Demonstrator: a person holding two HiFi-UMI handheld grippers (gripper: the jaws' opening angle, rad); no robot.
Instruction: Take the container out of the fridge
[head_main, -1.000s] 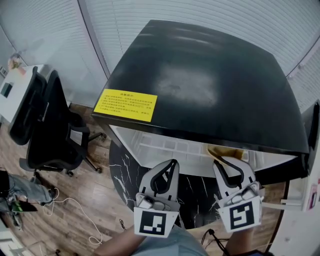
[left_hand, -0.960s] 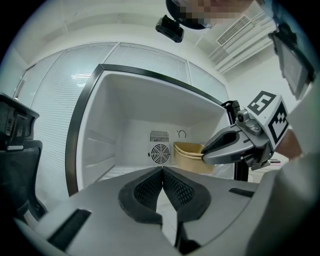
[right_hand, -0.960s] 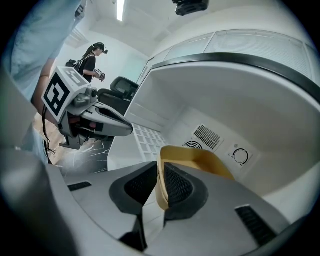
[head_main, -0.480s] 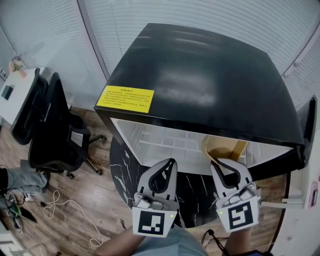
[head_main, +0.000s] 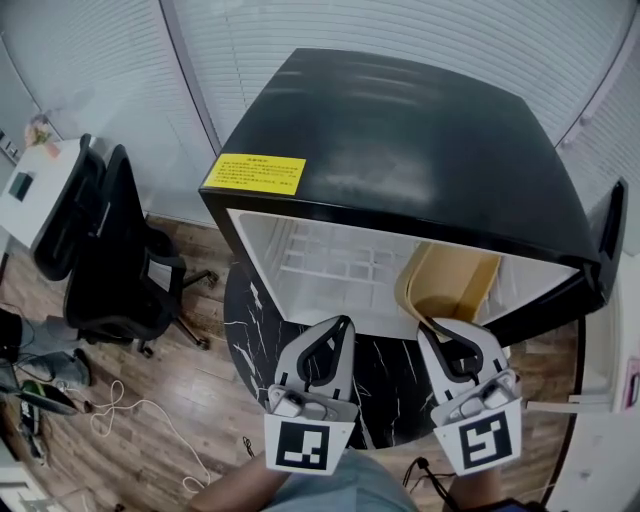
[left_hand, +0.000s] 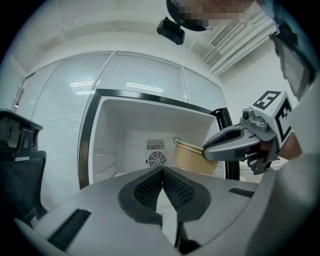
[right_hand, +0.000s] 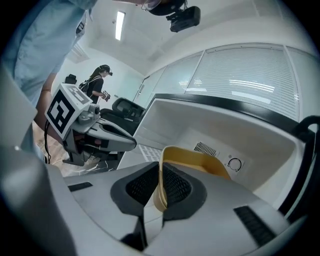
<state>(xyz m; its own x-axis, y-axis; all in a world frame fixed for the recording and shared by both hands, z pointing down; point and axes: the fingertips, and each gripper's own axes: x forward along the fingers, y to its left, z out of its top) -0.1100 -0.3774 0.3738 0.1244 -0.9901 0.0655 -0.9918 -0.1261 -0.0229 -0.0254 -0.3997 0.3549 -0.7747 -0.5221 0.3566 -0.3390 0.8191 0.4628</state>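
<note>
An office corner with slatted blinds, a wood floor and a black chair at nine o'clock in the head view. At twelve o'clock stands the black fridge, open towards me, its white inside bare apart from one thing.

That thing is the container, a tan open-topped tub in the right half of the compartment, at one o'clock from my hands and near the front edge. I cannot tell whether its base rests on the fridge floor or hangs just clear of it.

My right gripper has just been closing, and the tub's near wall is between its pads. The rim stands upright in the pinch, one pad inside the tub and one outside. My left gripper is clenched on nothing, level beside the right and well apart from the tub.

The tub looks light, with a thin wall and rolled lip, paper or soft plastic I would guess. It is stiff enough to carry by the rim but easy to crease if I squeeze harder. Held by one wall, it will want to tip and swing away from me. A hold low on the lip, with the left jaws ready under the far side, seems safest. Whether anything is inside I cannot see.
</note>
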